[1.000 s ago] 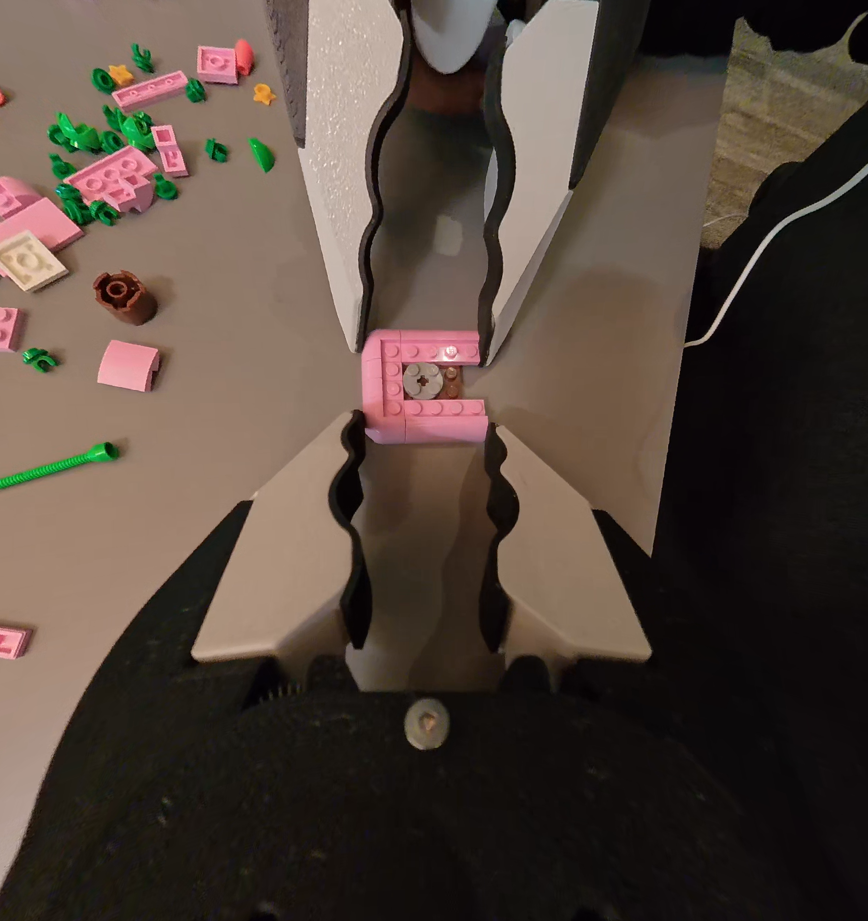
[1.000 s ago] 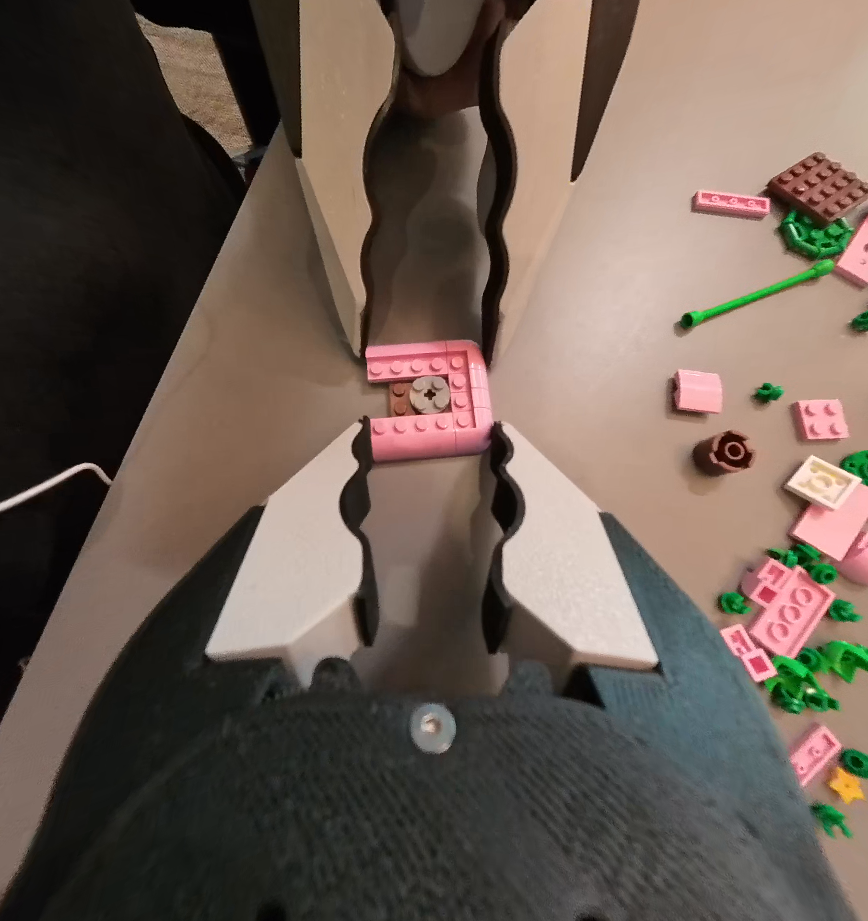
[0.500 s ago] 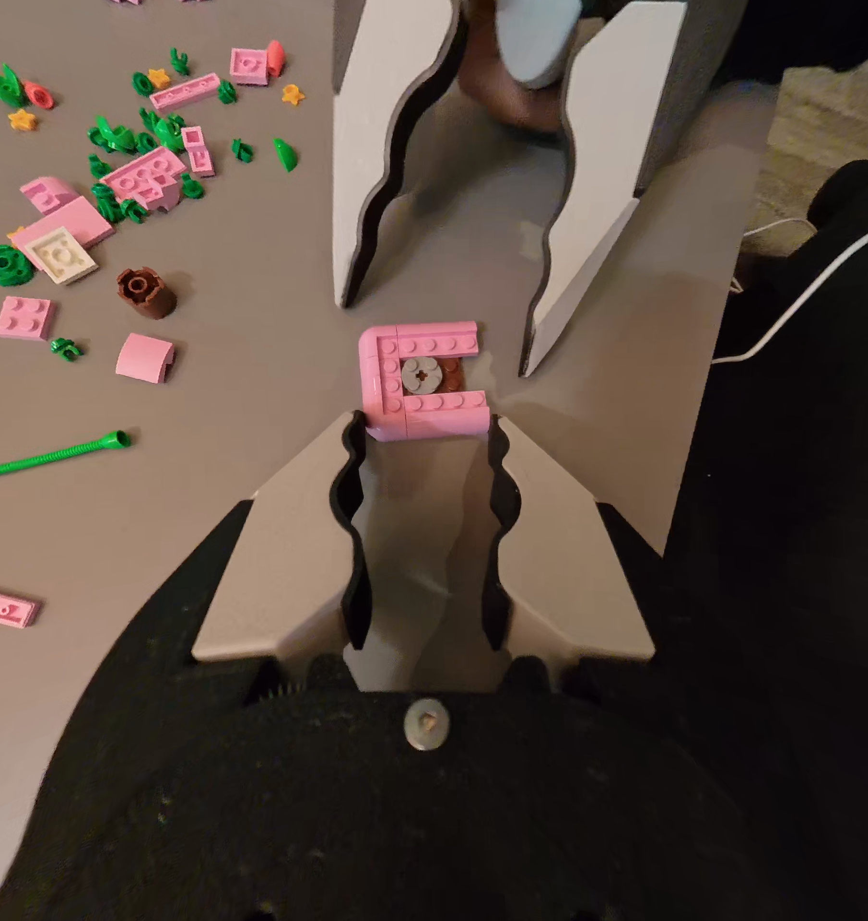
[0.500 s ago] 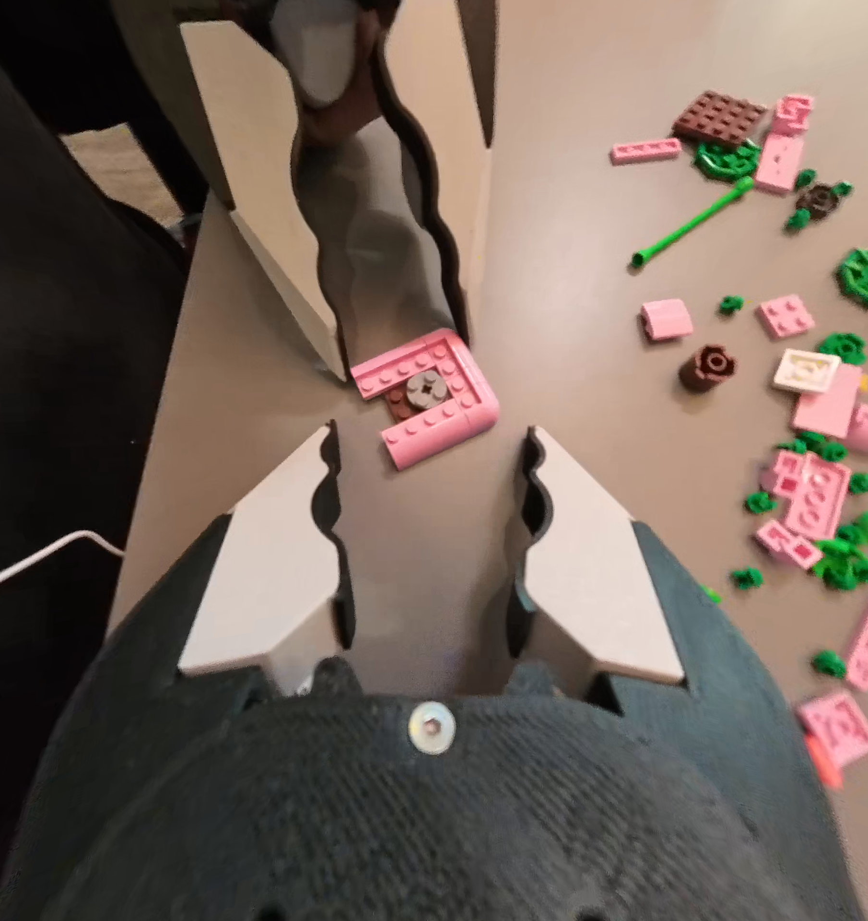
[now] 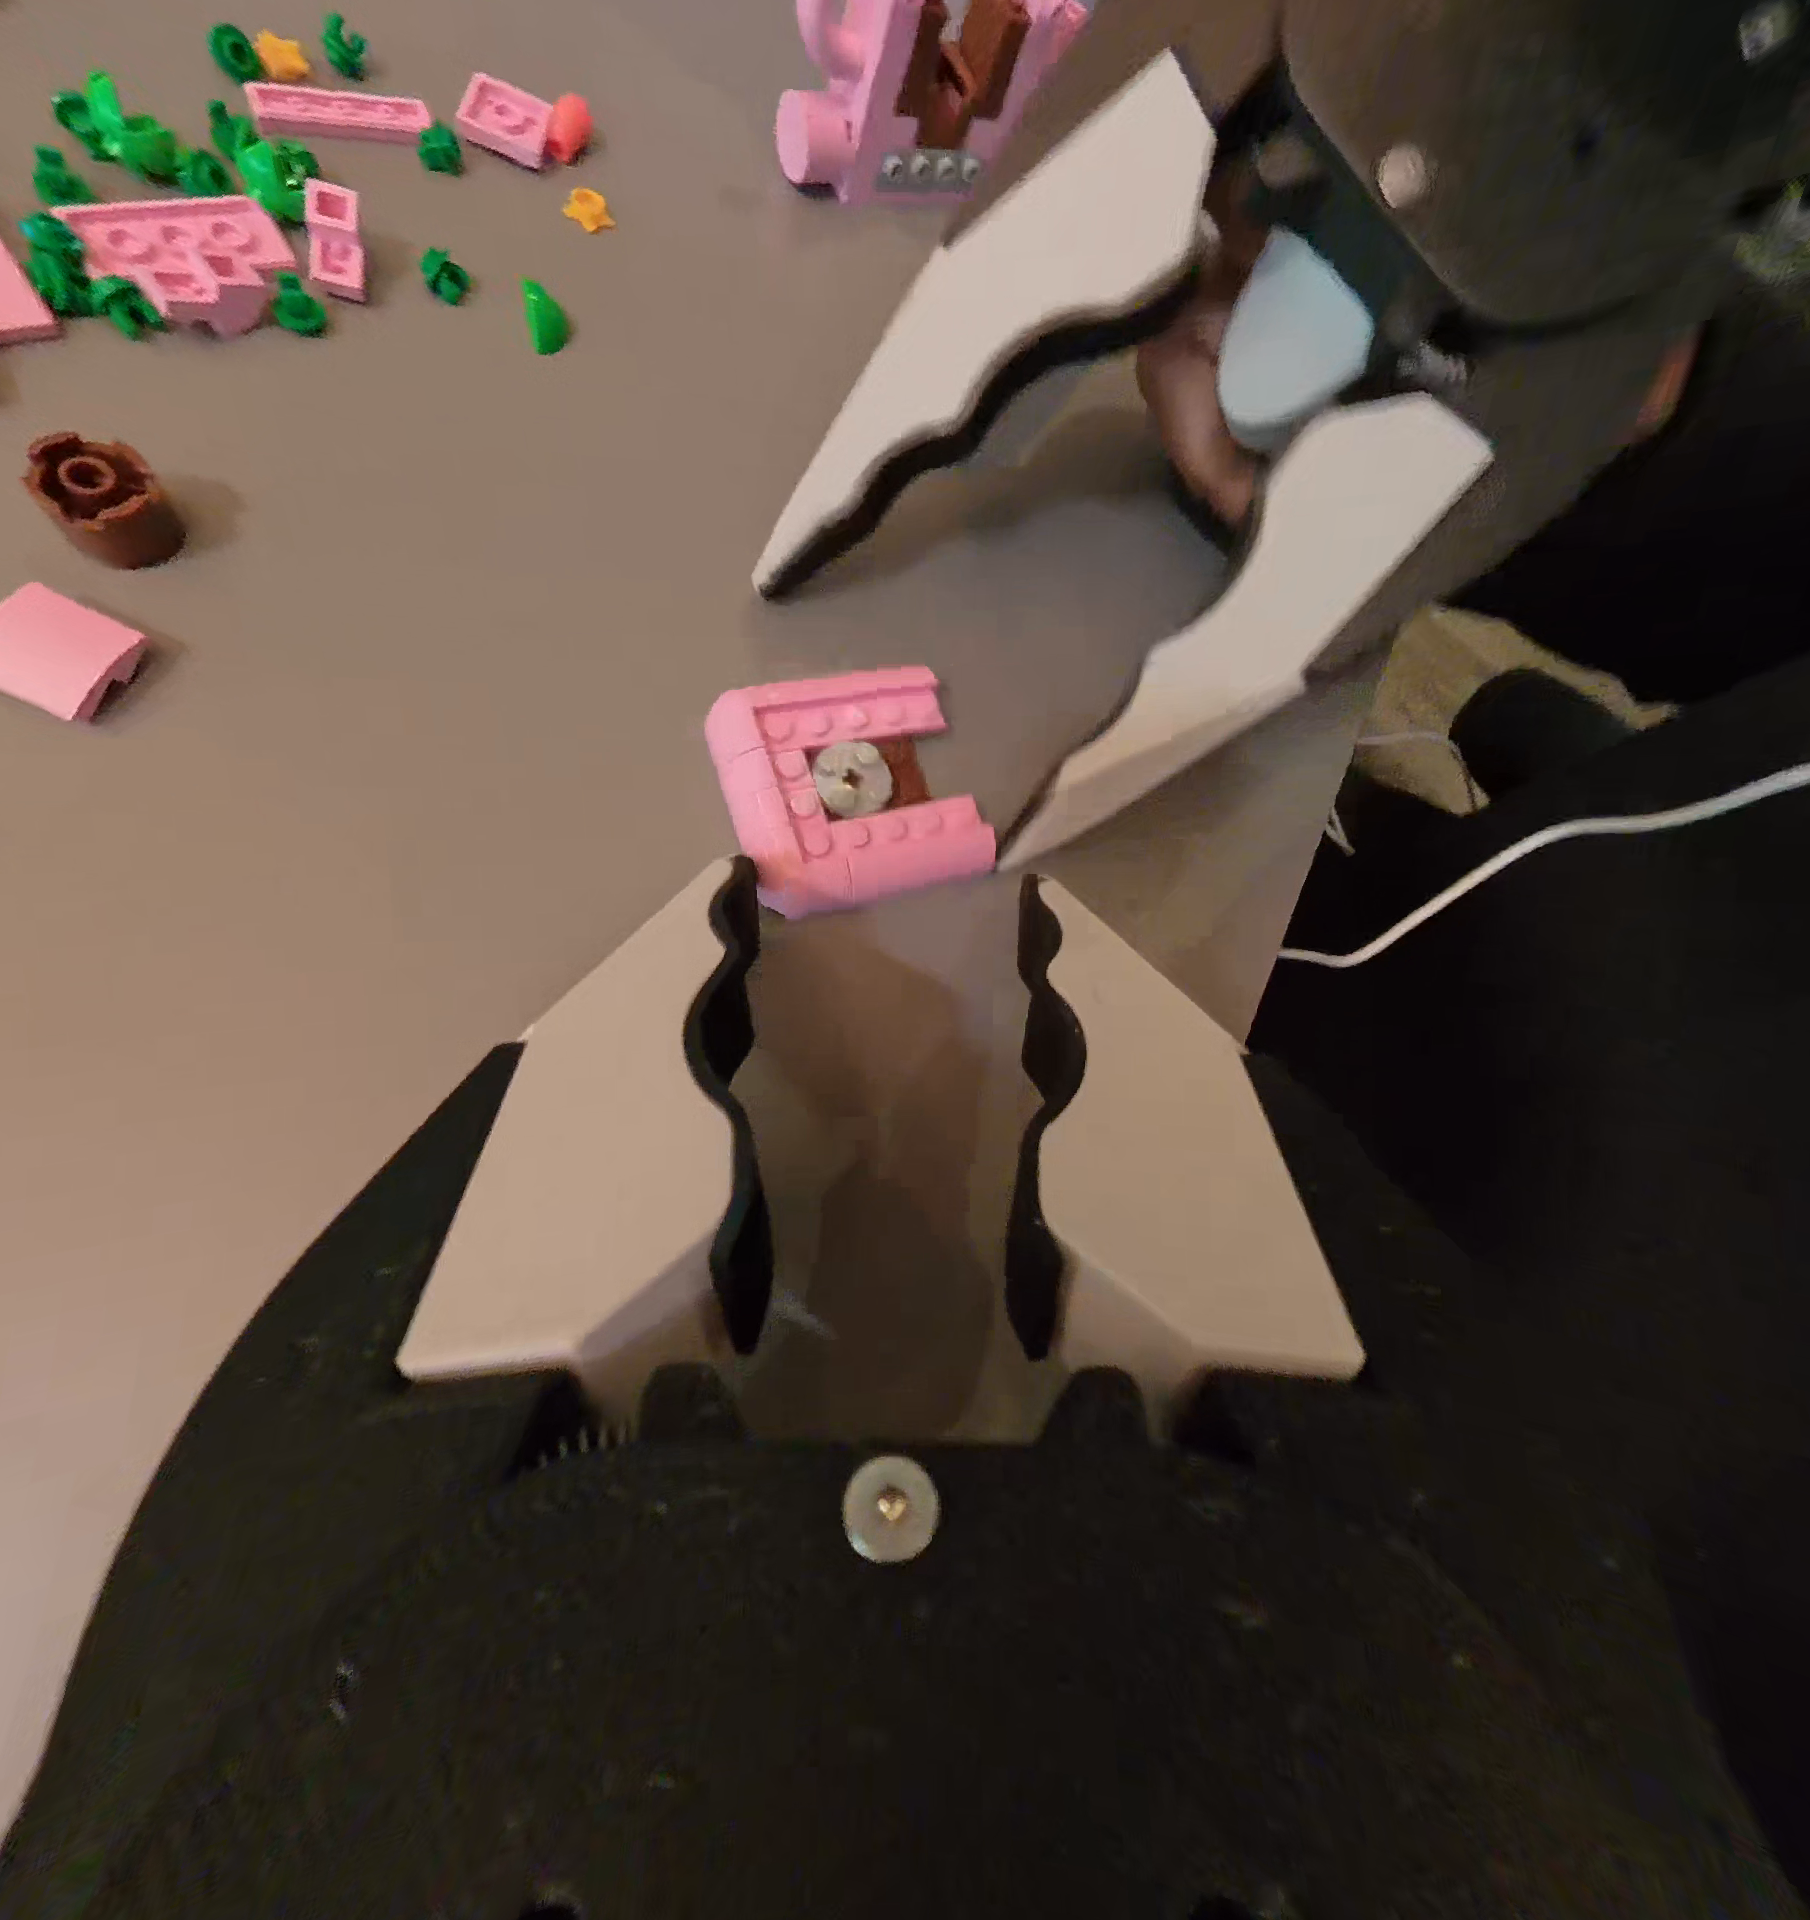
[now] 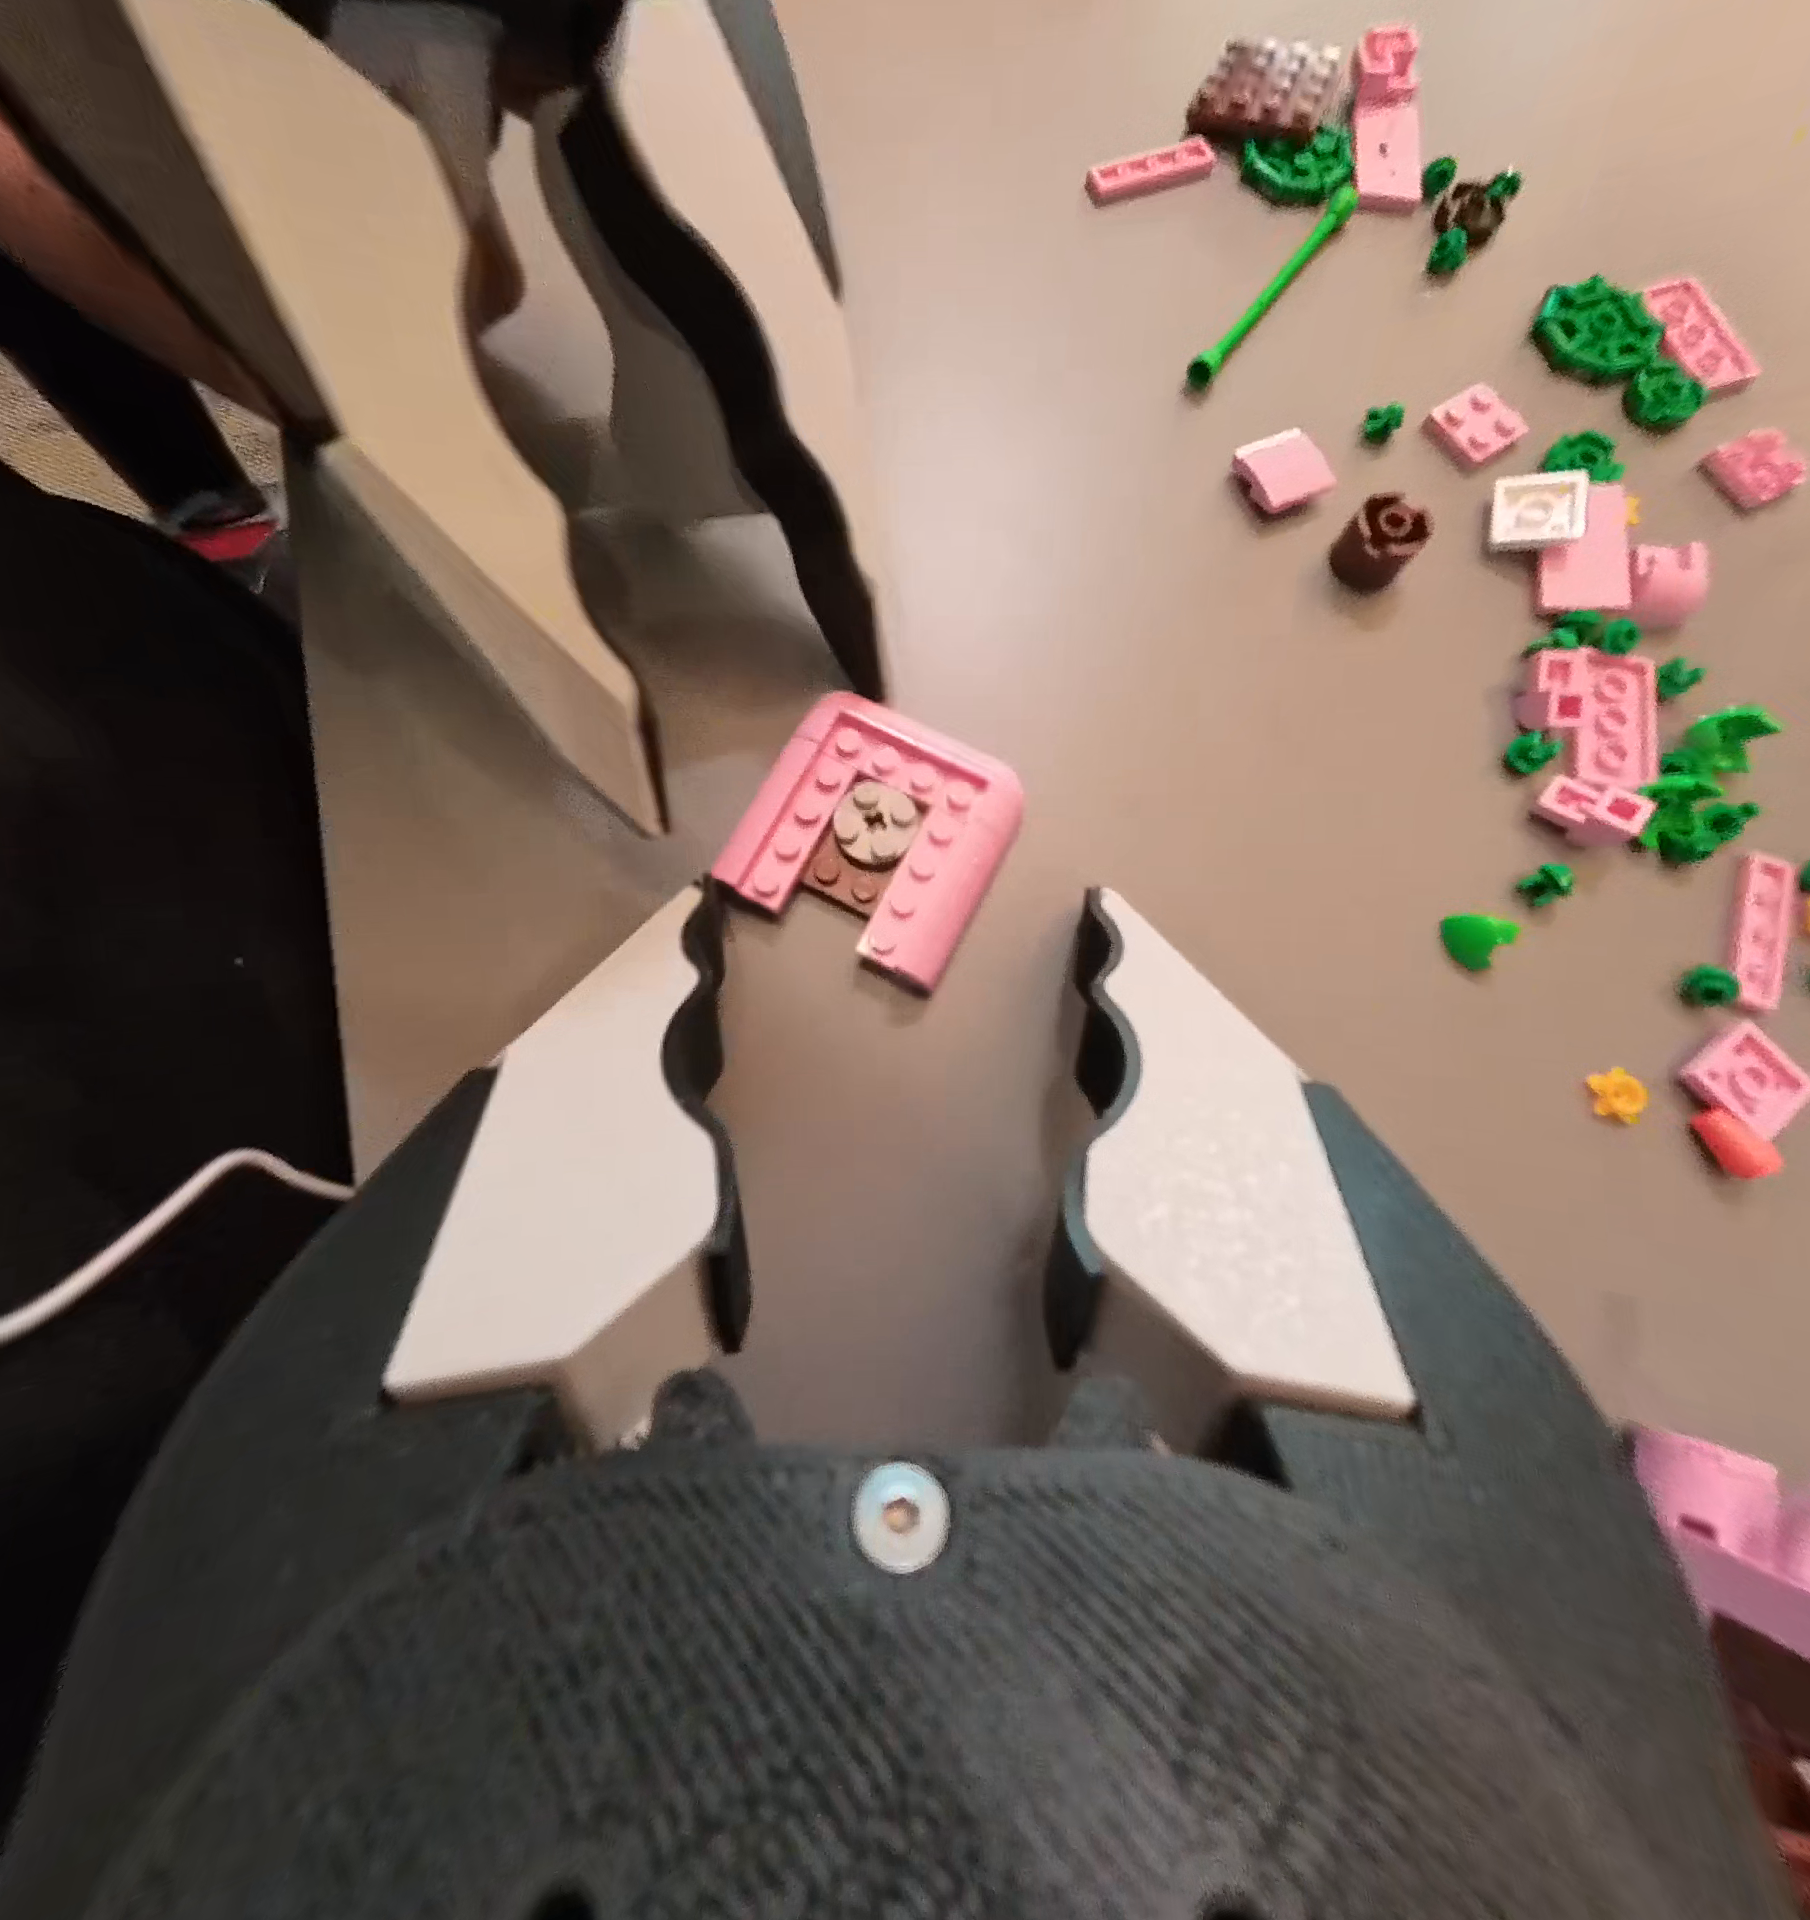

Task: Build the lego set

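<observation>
Grippers, two (image 5: 885, 883) (image 6: 896, 904), both open, around one pink frame (image 5: 844, 784).

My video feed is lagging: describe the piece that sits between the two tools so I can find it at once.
On the bare near stretch of the grey table, away from the scattered loose bricks, the left tool and right tool point at each other. Between them lies the pink U-shaped assembly. Only it has a grey round stud on a brown plate inside a pink frame.
</observation>
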A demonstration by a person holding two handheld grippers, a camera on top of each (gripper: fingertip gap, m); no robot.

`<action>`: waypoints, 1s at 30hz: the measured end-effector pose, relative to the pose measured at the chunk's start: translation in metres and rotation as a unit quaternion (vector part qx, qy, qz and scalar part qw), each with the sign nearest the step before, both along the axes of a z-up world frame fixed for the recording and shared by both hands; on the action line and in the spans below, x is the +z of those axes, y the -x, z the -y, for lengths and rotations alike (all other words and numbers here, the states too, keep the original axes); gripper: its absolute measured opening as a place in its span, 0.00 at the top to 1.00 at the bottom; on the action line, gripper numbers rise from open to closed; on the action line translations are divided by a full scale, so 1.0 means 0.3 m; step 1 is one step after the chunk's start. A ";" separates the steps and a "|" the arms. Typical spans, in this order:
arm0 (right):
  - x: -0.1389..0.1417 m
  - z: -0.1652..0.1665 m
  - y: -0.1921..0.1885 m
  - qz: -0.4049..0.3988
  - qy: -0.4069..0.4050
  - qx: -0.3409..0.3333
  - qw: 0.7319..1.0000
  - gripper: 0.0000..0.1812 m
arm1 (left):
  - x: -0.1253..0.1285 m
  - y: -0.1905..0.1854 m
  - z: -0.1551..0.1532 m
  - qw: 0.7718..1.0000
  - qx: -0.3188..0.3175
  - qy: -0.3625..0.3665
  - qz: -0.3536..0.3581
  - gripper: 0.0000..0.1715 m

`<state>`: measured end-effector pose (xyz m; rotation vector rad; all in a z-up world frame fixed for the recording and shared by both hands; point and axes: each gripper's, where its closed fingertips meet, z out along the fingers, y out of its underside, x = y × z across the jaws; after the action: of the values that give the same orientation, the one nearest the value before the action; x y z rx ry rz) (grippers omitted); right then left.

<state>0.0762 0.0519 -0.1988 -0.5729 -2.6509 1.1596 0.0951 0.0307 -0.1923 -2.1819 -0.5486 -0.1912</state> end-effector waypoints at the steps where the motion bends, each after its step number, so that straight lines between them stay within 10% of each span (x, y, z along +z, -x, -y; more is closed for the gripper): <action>1: -0.002 -0.015 0.003 0.011 0.001 -0.004 1.000 0.62 | -0.003 -0.009 0.003 1.000 -0.011 0.007 -0.011 0.71; 6: 0.014 -0.073 0.023 0.006 0.006 -0.026 1.000 0.66 | -0.014 -0.032 0.027 0.998 -0.044 0.032 -0.030 0.85; 18: 0.040 0.003 0.018 -0.003 0.046 0.047 0.998 0.66 | -0.018 0.098 0.019 0.974 -0.126 0.059 -0.181 0.68; 30: 0.005 0.021 0.022 0.016 0.018 0.091 0.996 0.74 | -0.028 0.078 -0.004 0.966 -0.221 0.044 -0.129 0.73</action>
<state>0.0695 0.0458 -0.1974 -0.3650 -2.7632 1.2583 0.0716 0.0320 -0.2008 -2.3441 0.0835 -0.1163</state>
